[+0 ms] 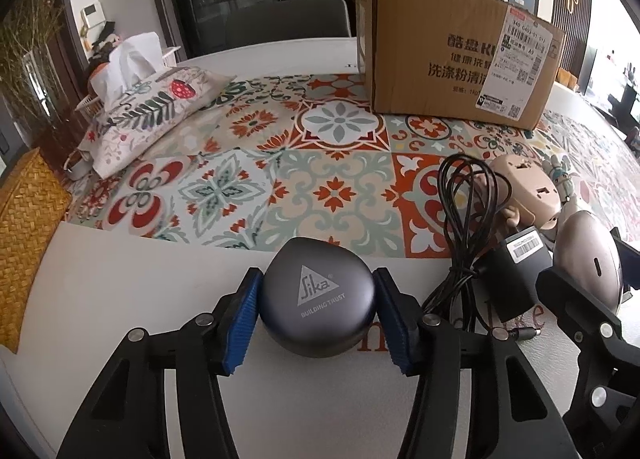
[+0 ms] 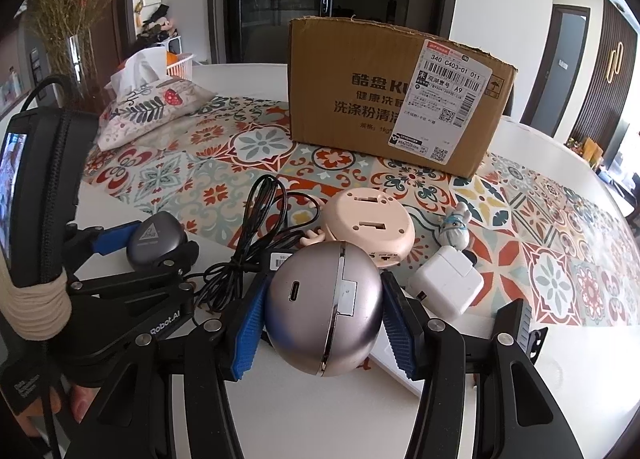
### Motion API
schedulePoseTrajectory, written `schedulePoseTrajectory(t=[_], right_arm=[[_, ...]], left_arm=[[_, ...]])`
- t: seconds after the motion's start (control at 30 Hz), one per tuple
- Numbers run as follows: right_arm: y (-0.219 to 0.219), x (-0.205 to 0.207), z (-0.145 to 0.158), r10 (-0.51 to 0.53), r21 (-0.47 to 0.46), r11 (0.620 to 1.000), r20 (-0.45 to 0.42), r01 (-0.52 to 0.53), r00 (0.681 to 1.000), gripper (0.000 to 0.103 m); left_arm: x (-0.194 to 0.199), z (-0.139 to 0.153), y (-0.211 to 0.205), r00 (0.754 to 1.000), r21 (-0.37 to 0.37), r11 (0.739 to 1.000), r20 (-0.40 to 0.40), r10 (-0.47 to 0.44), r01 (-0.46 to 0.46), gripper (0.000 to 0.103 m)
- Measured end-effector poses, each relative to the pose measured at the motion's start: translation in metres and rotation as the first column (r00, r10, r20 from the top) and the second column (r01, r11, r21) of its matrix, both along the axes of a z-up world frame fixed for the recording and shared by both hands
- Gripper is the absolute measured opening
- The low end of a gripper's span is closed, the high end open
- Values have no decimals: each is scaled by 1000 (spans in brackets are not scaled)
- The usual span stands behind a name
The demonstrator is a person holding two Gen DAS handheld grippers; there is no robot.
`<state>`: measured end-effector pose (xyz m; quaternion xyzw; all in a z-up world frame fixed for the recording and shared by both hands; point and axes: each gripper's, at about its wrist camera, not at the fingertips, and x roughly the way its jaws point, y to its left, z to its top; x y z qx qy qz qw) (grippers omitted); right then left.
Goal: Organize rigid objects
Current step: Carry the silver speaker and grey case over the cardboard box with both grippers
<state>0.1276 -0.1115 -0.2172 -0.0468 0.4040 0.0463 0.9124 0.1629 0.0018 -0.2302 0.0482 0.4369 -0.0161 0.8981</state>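
Note:
My left gripper (image 1: 318, 301) is shut on a dark grey Sika earbud case (image 1: 318, 299) that rests on the white table; it also shows in the right wrist view (image 2: 154, 241). My right gripper (image 2: 324, 319) is shut on a silver round device (image 2: 324, 307), seen at the right edge of the left wrist view (image 1: 588, 263). An open cardboard box (image 2: 396, 99) stands at the back of the patterned mat (image 1: 328, 187). A black adapter with coiled cable (image 1: 516, 271), a pink round gadget (image 2: 368, 227), a white charger (image 2: 446, 283) and a small rabbit figure (image 2: 454, 229) lie between the grippers and the box.
A floral fabric tissue holder (image 1: 152, 115) lies at the back left of the mat. A woven yellow basket (image 1: 28, 231) sits at the left table edge. A white basket (image 2: 180, 63) stands behind the tissue holder. A black object (image 2: 516, 323) lies by my right finger.

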Motion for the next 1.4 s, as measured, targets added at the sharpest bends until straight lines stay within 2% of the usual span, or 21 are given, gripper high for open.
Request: schedulePoseTrajectory(t=[0.3,0.6,0.93,1.4], right_arm=[[-2,-7,22,6,5,1000,40,-6,999,55],[-12,-12,60,-3,13,1000,97,2,995,55],[-36,-10,111,-72,65,996,152,62,986,55],[-58,10,161,-141,105,987,205,121,969,54]], left_arm=[[-11,38,3,999,15,1000,52,-5,5,55],[-17,89,-4,992,9,1000,126,-14,13,55],[-19,149,-13,977,-24,999,208,-42,48,55],[9,199,-27,959,-57,992,265,-98,117,55]])
